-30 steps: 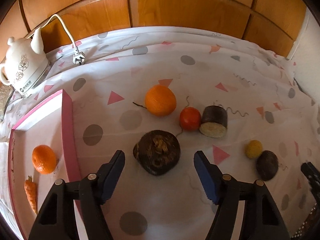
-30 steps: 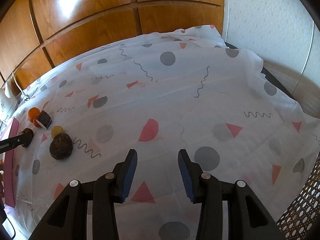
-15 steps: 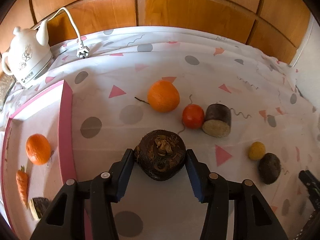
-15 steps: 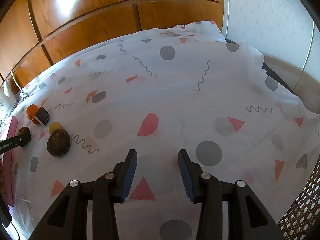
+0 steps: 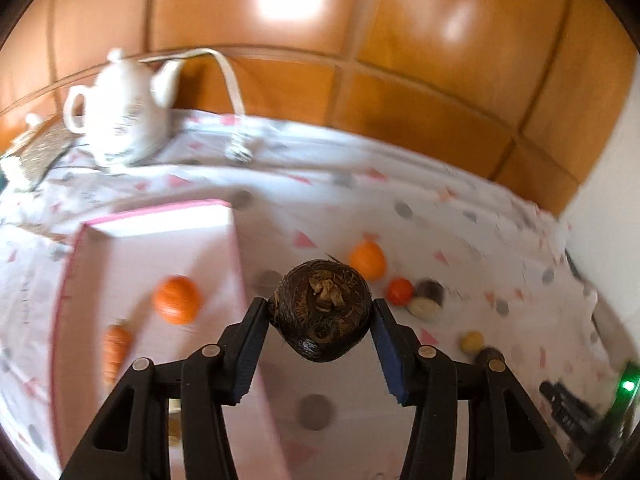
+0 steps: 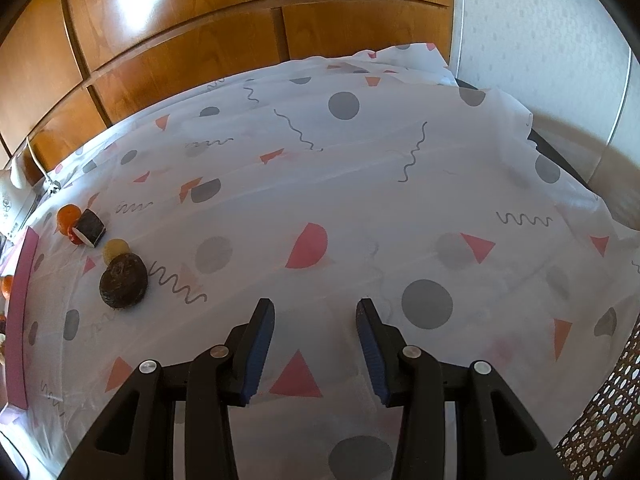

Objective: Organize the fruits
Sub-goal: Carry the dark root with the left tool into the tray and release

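- Left gripper (image 5: 320,314): its blue-padded fingers (image 5: 249,354) are clamping the dark brown, rough-skinned round root (image 5: 321,312) from both sides; the root is sitting between the fingertips, lifted clear of the cloth, with its pale stub facing the camera.
- Pink-rimmed white tray (image 5: 236,256): lying to the left of the left gripper, its right rim passing just beneath the left finger.
- Round orange fruit (image 5: 177,299): resting inside the tray, left of the held root.
- Small orange carrot (image 5: 116,346): lying in the tray, nearer and further left than that fruit.
- Second orange fruit (image 5: 367,259): sitting on the patterned white tablecloth (image 5: 360,200), beyond the right fingertip.
- Small red tomato (image 5: 399,291) and cut dark cylinder with a pale face (image 5: 428,299): sitting together, right of the held root.
- Small yellow ball-shaped fruit (image 5: 472,341): lying further right, beside another dark root (image 5: 489,356).
- White ceramic teapot (image 5: 120,116): standing far ahead to the left, blurred.
- Right gripper (image 6: 316,312): hovering over bare tablecloth with its fingers apart and nothing between them; the fruit cluster is lying well off to its left.
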{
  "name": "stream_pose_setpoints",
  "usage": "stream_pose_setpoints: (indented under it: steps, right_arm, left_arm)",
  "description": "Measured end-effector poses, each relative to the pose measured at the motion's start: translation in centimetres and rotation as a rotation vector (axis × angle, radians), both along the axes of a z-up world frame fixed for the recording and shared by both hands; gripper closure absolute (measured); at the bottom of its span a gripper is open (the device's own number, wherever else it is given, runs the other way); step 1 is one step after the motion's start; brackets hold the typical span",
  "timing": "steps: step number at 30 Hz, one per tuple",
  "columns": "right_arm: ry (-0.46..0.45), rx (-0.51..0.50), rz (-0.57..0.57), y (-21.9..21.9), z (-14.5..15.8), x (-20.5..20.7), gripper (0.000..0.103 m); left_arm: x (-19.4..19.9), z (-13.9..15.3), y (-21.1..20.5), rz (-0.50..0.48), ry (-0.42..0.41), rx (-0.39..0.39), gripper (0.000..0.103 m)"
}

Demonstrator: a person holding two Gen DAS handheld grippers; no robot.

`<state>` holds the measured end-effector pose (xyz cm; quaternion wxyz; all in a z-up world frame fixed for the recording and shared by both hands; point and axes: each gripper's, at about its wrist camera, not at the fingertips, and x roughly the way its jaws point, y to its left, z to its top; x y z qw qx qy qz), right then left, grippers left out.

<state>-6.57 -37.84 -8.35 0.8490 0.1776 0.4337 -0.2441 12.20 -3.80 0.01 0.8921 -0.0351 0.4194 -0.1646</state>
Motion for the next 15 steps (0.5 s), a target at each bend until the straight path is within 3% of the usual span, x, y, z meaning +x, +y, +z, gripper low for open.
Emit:
stream_pose_setpoints:
  steps: [4,8,15]
  right_arm:
    - [0.001,0.003,0.001,0.0,-0.1,0.1,0.060]
    - [-0.001,-0.002,0.008,0.3,0.1,0.0,0.060]
    - [0.005,-0.011,0.014,0.7,0.2,0.1,0.060]
  left_arm:
    - [1.3,0.5,4.5,0.109,-0.027,0.022,0.051]
    - [4.0,-1.4,8.4,0.219,0.011,0.073,0.051]
    - [6.0,-4.5,11.6,0.302,0.085,0.116,0.050]
